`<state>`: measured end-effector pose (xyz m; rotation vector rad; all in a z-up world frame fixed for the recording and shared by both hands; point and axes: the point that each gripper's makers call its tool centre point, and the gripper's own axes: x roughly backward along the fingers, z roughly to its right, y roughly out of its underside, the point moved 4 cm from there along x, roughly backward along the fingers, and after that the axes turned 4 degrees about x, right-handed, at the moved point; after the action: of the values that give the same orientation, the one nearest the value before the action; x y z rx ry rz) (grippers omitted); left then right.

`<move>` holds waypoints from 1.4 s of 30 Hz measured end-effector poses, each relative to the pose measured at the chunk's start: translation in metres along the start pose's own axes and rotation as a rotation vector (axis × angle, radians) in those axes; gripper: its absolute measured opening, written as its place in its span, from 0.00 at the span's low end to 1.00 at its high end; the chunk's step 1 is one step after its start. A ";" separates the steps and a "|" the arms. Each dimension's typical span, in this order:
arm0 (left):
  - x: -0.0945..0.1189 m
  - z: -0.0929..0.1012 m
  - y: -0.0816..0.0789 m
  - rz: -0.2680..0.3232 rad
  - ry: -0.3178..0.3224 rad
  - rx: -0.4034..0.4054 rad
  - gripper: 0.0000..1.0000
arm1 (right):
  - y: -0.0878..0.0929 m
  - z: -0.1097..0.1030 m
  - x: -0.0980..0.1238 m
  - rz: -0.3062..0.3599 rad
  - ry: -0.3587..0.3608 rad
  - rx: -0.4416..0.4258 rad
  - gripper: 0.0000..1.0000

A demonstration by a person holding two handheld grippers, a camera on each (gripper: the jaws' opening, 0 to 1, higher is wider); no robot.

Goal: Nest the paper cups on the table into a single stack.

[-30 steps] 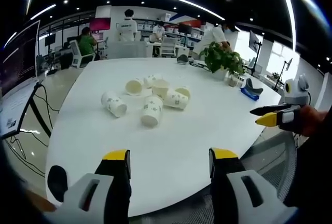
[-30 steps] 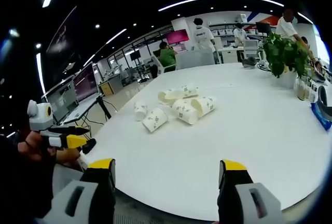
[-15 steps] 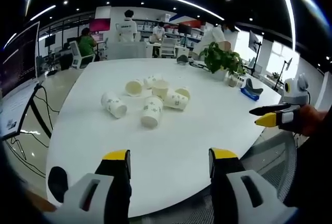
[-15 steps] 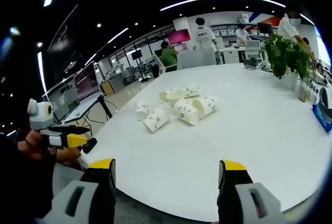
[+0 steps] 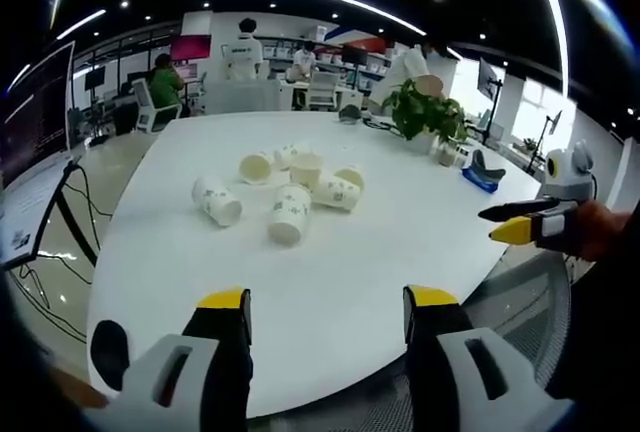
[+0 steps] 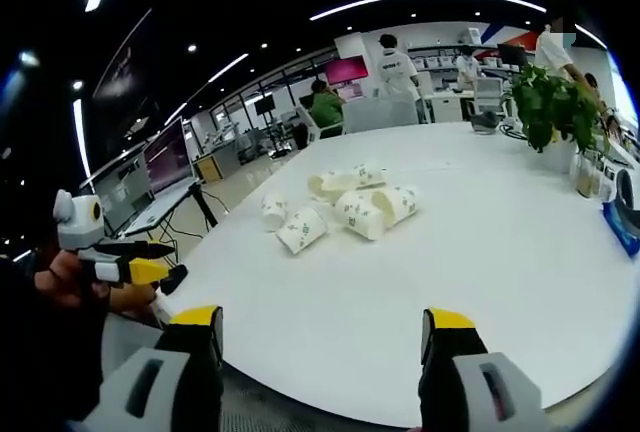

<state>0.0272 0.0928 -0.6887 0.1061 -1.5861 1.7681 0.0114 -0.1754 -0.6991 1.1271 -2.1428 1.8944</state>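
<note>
We see the paper cups [image 5: 287,184] lying loose on their sides in a cluster at the upper middle of the white bench [image 5: 330,282], none nested yet, so we judge the whole stacking is left to do. Our left gripper [image 5: 325,312] and right gripper [image 6: 320,337] hang at the near edge, jaws apart and empty. A potted plant [image 5: 430,117] stands upper right.

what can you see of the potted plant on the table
The potted plant stands upright at the far side of the white table, well apart from the paper cups. It has bushy green leaves over a pale pot, with small items beside it too blurred to name. In the right gripper view it sits at the right. Neither gripper is near it.
</note>
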 end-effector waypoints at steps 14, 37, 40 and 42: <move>0.003 0.000 0.005 -0.017 -0.003 0.003 0.59 | -0.014 -0.001 -0.016 -0.016 -0.039 0.048 0.80; 0.002 0.004 0.016 -0.012 -0.011 0.027 0.62 | -0.117 0.008 -0.139 -0.052 -0.166 0.298 0.64; 0.002 0.003 0.018 -0.010 -0.018 0.034 0.62 | -0.133 0.004 -0.163 -0.052 -0.187 0.339 0.64; 0.002 0.002 0.019 -0.011 -0.018 0.042 0.62 | -0.140 0.001 -0.175 -0.063 -0.196 0.367 0.64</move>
<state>0.0140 0.0926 -0.7021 0.1511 -1.5588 1.7972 0.2167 -0.0899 -0.6702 1.4802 -1.8609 2.2981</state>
